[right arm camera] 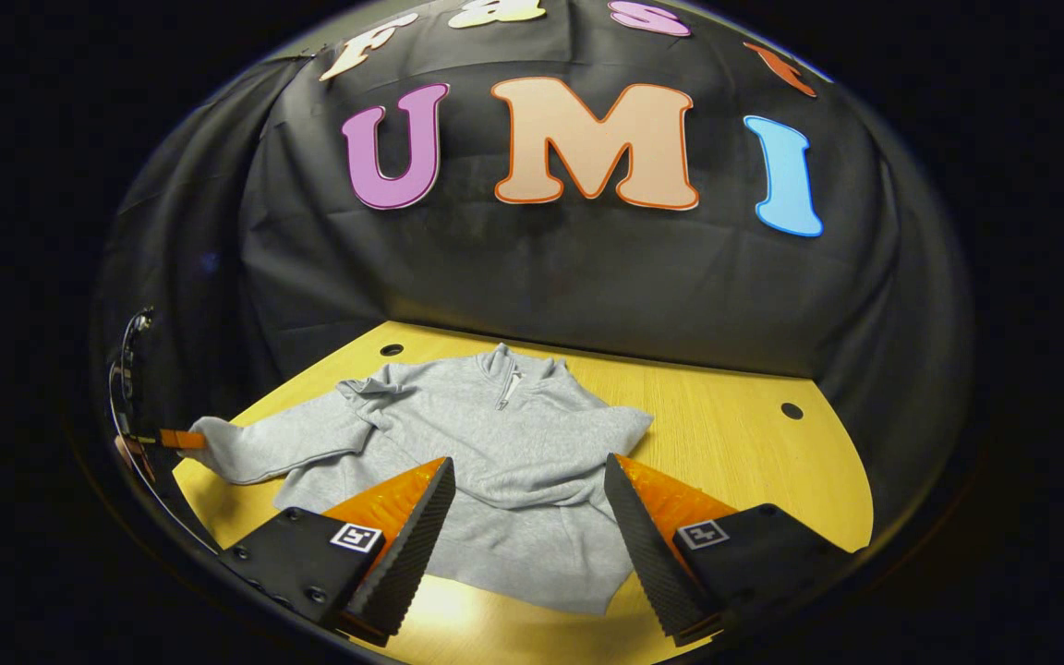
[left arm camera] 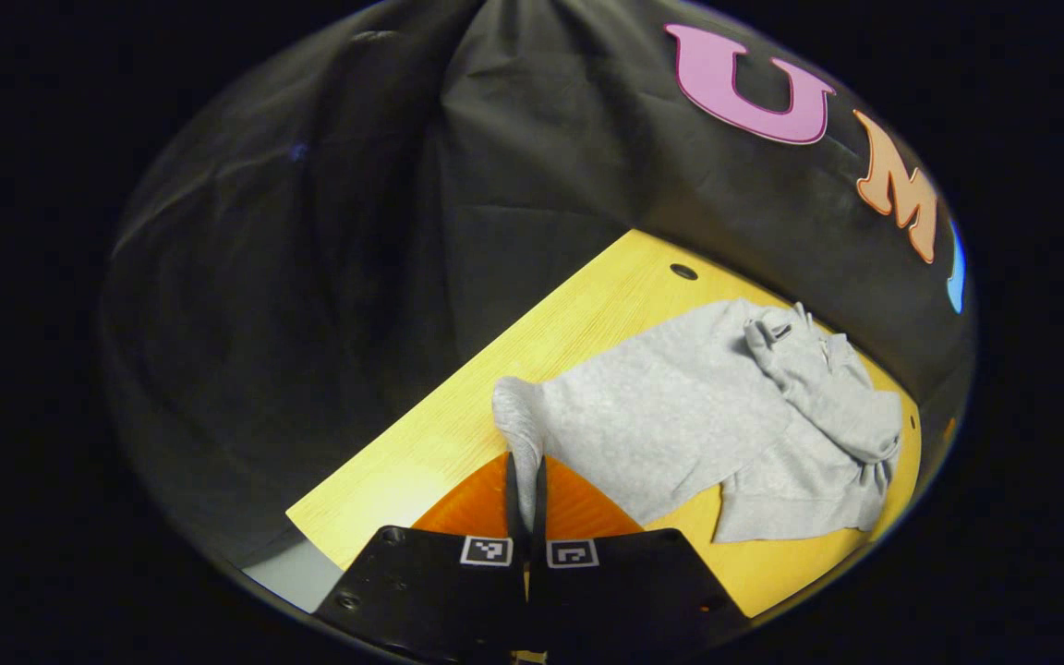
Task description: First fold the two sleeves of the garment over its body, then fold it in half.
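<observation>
Grey fleece, a zip-neck sweatshirt (right arm camera: 504, 462), lies spread on the yellow wooden table (right arm camera: 735, 443) in front of the black cloth wall (right arm camera: 587, 277), collar toward the far edge and hem toward the near edge. In the right gripper view its right sleeve (right arm camera: 578, 434) is already folded across the body, lying over the chest, while the left sleeve (right arm camera: 264, 448) still stretches out toward the table's left edge. The cuff of that sleeve is pinched by the left gripper (right arm camera: 183, 440), seen small at the far left of that view. In the left gripper view the same cuff (left arm camera: 521, 420) rises between the left gripper (left arm camera: 525, 489) fingers, which stand pressed together on the cloth, with the rest of the sweatshirt (left arm camera: 680, 425) running away to the right and the folded sleeve (left arm camera: 828, 397) heaped near the collar. The right gripper (right arm camera: 527, 526) hangs over the near part of the sweatshirt, its fingers (right arm camera: 412, 536) spread wide apart with nothing between them; the hem and lower body of the garment show in the gap, below and beyond the tips, and I cannot tell whether the tips touch the cloth. Two small dark holes (right arm camera: 791, 410) sit in the tabletop near its far corners.
</observation>
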Demonstrator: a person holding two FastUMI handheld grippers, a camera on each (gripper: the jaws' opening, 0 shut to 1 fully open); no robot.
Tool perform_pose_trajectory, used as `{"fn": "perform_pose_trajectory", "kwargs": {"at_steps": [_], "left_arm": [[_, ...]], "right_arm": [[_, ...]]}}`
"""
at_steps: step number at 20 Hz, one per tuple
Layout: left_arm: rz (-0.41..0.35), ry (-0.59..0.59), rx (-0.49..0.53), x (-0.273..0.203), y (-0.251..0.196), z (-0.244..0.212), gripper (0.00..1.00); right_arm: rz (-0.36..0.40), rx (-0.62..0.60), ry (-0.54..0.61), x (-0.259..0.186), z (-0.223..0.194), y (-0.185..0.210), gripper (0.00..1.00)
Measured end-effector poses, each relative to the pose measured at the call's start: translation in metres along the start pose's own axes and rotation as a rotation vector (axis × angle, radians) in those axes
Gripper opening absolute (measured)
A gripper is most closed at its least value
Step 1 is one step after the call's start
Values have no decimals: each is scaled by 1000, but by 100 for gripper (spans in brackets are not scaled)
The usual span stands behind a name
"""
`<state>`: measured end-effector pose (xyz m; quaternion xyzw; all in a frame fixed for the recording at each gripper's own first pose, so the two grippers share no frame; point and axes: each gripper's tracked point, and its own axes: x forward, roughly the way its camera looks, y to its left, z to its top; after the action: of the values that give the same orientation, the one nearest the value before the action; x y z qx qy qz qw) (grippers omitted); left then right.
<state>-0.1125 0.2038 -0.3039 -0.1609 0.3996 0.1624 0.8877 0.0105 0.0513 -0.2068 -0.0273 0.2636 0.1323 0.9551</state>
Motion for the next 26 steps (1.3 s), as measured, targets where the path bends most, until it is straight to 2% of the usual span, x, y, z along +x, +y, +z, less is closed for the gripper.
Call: {"fn": "perform_pose_trajectory", "kwargs": {"at_steps": [8,15,20,26], "left_arm": [[-78,-120,66,-10,-53,72,0],[-160,-207,115,-12,-119,128,0],[-245,-261,177,-15,-191,157,0],[-386,-292,262,-22,-298,163,0]], "right_arm": [[-44,56,4,-24,-19,-30,99],[-122,120,1,-52,-34,-74,99],[-179,169,4,-72,-49,-105,100],[-240,202,11,-98,-68,-139,99]]}}
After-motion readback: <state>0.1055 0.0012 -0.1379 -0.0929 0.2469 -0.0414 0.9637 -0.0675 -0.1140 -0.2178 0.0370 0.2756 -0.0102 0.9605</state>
